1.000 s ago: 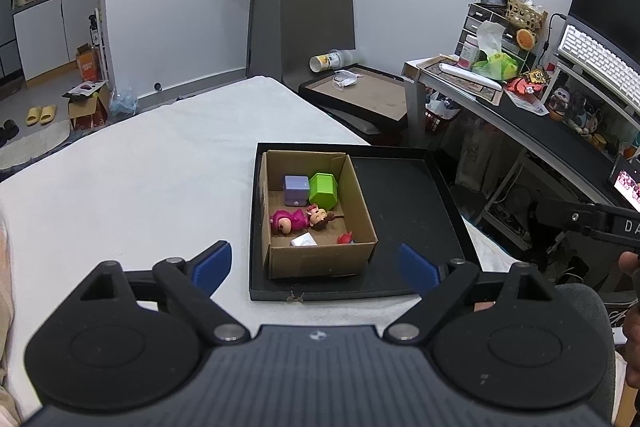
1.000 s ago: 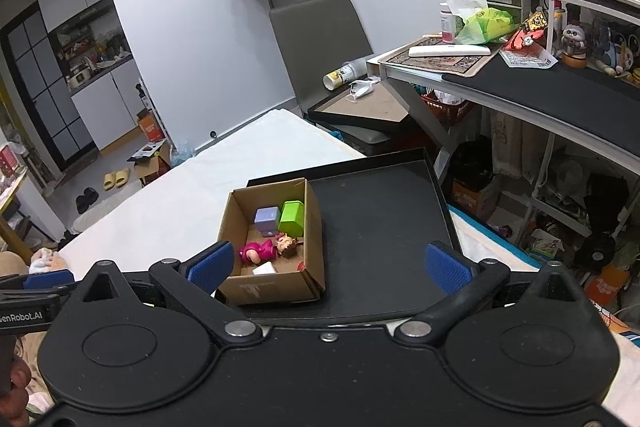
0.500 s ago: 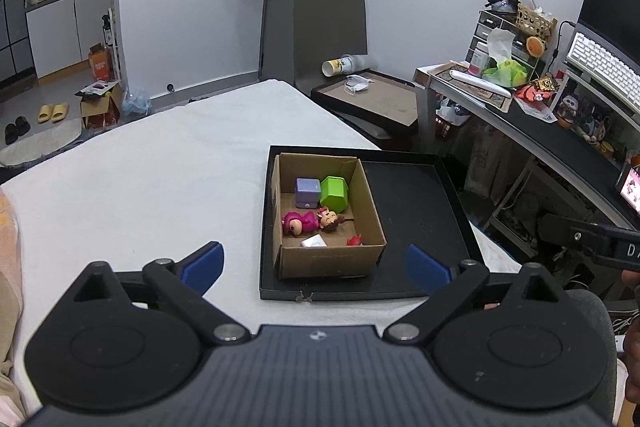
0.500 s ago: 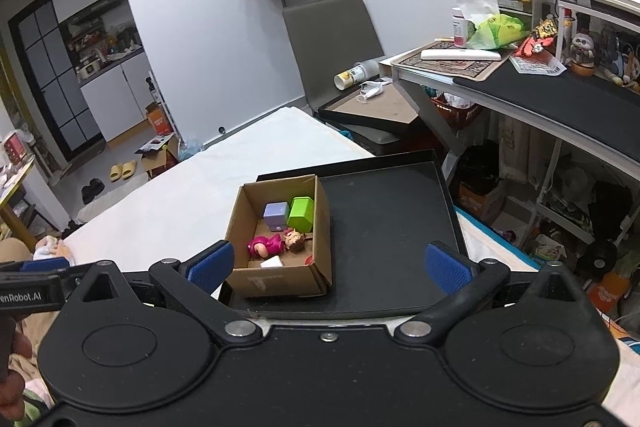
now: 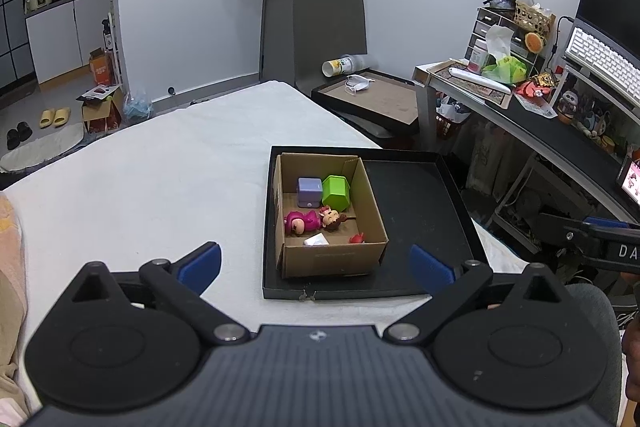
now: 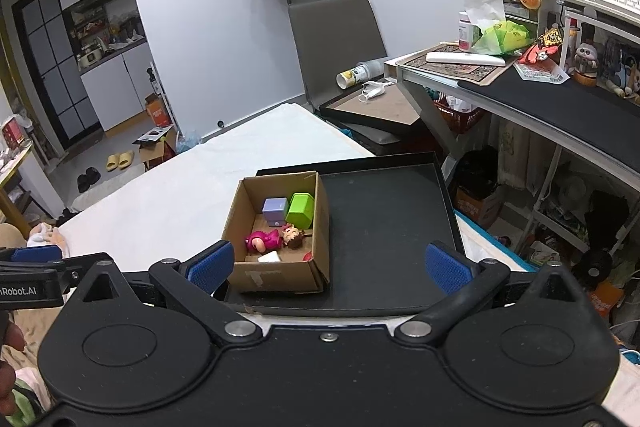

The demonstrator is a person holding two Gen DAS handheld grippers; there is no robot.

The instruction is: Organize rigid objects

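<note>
Cardboard box [image 5: 328, 259] holding toys, both grippers [image 5: 316, 263] [image 6: 328, 265] spread empty, red piece [image 5: 357, 238] perhaps clearer from left wrist.

**Lighting and image quality, both wrist views**

Even, diffuse indoor light; source not in frame. White bed cover [image 5: 160, 179] reads bright, near-washed beyond the left hand-held gripper [image 5: 316, 263]. Soft short shadows inside the cardboard box [image 5: 332, 259]. Faint sheen on the black tray [image 6: 384, 211] ahead of the right hand-held gripper [image 6: 328, 263]. Strong fisheye bending at edges; dark corner vignetting. Focus sharp centrally, no motion blur.
</note>
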